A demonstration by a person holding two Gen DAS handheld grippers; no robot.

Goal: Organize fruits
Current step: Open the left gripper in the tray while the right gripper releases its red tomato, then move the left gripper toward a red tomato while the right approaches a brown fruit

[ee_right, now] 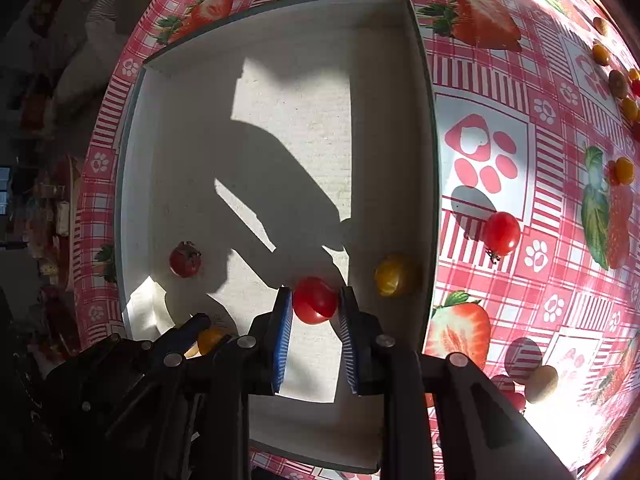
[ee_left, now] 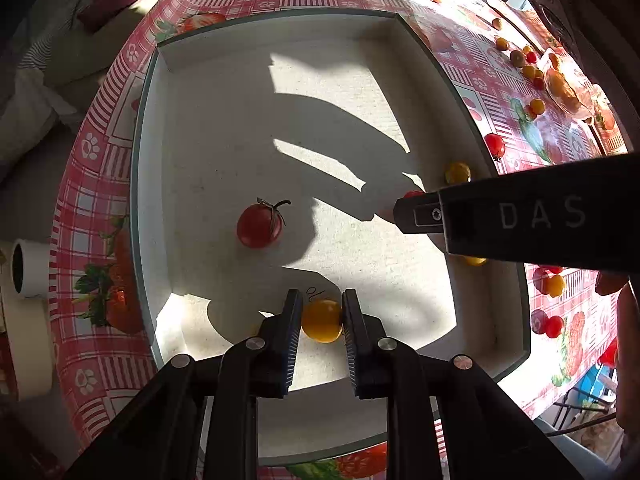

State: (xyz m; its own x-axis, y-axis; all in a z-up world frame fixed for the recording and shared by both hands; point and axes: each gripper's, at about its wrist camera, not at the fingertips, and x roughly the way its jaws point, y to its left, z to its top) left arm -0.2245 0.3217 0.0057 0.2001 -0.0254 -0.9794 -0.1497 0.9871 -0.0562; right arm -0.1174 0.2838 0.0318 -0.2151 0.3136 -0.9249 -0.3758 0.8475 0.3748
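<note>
Two tomatoes lie in the tray (ee_left: 160, 184); left gripper (ee_left: 322, 316) fingers hold a yellow tomato (ee_left: 321, 320), right gripper (ee_right: 315, 300) a red tomato (ee_right: 315, 300), seemingly over it. Many remain along the worktop's right edge.

We log the left hand-held gripper (ee_left: 322, 320): low in the left wrist view, its two ribbed fingers (ee_left: 290, 336) closed on a yellow tomato (ee_left: 321, 321), linkage arms spreading back toward the camera. We log the right hand-held gripper (ee_right: 314, 300): blue-ribbed fingers (ee_right: 282, 332) clamped on a red tomato (ee_right: 315, 300), its dark body reaching in from the right edge of the left wrist view. A fingertip of our right hand (ee_left: 608, 282) shows beneath that body.
</note>
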